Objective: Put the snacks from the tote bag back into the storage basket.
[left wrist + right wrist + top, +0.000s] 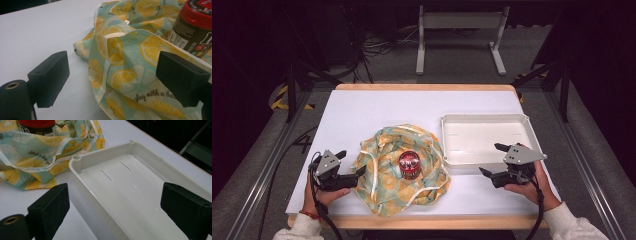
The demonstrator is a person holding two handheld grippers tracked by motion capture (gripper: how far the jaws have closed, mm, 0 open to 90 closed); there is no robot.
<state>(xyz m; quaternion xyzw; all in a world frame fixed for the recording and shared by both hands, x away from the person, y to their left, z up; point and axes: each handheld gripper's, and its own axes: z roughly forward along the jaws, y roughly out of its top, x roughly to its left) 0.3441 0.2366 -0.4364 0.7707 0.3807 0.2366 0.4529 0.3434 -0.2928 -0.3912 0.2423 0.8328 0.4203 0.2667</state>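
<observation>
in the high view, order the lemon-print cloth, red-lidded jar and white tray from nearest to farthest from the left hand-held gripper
1. Lemon-print cloth: its left edge lies right at the tips of the left hand-held gripper.
2. Red-lidded jar: standing on the middle of the cloth, further right.
3. White tray: right side of the table, beyond the cloth.

High view: overhead, facing forward and down across the white surface point(362, 115). Both gripper views sit low and close, sharing the lemon-printed cloth bag point(130, 65) and the red-lidded jar point(37, 126).
</observation>
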